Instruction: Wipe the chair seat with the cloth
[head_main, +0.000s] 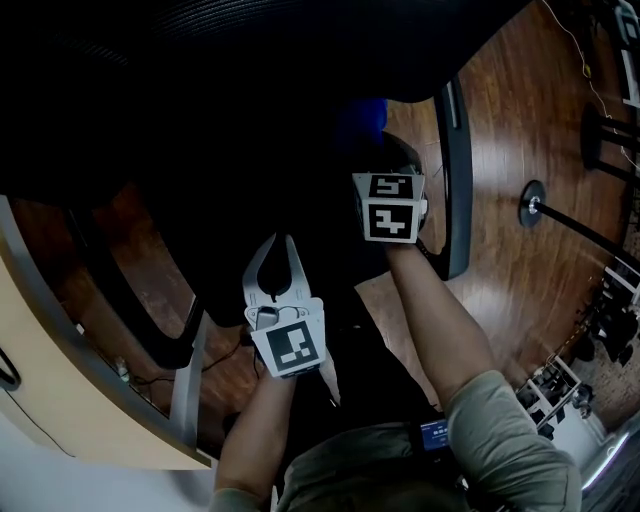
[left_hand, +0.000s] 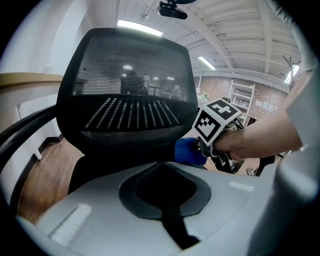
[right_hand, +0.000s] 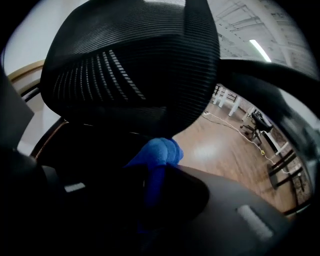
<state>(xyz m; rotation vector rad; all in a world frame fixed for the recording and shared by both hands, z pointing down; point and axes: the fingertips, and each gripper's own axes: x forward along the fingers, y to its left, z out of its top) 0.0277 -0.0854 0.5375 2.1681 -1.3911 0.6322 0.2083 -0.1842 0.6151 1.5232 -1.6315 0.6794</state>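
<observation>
At left, above the front of the black chair seat (head_main: 230, 190): the left gripper (head_main: 283, 240), jaws together on nothing. Further right and deeper in, near the backrest (left_hand: 125, 85): the right gripper (right_hand: 155, 174), clamped on the blue cloth (right_hand: 161, 151), bunched at the seat's far right. Probably calls for a drag leftward and toward the front edge, most of the seat lying that way.

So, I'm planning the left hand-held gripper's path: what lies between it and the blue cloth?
Only bare dark chair seat, between the left hand-held gripper and the cloth; the head view shows it.
</observation>
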